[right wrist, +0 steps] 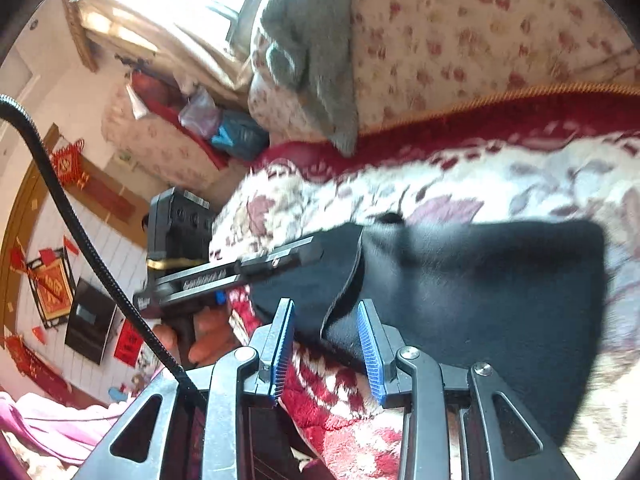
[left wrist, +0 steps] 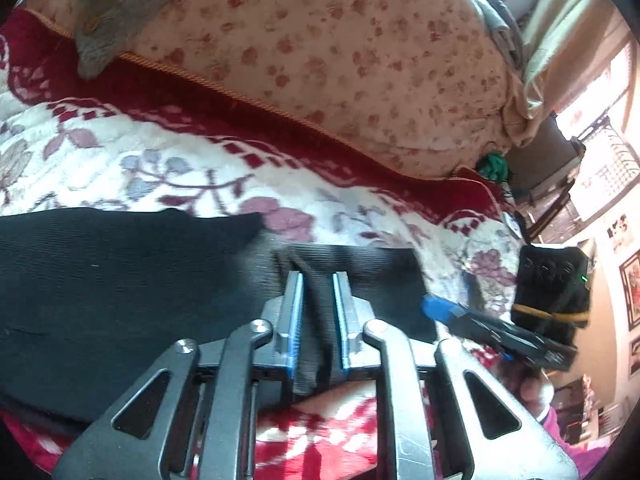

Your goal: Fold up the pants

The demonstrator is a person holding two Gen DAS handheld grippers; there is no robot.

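**Black pants on a floral blanket, one tool gripping, one open**

The black pants lie spread on the floral blanket, ribbed in weave and partly doubled over, the upper layer ending in a straight edge. In the left wrist view the left tool has its blue-lined fingers close together, pinching a raised fold of the dark cloth between them. Further right, the right tool reaches toward the pants' right edge.

In the right wrist view the left tool shows at the left, its tip on a lifted corner of the pants. The right tool hangs with fingers wide apart, holding nothing, a curled hem of the cloth between them.

The blanket is cream with mauve flowers and a deep red border. Behind it rises a rose-print cushion with a grey cloth draped over it. Red hangings mark the wall.
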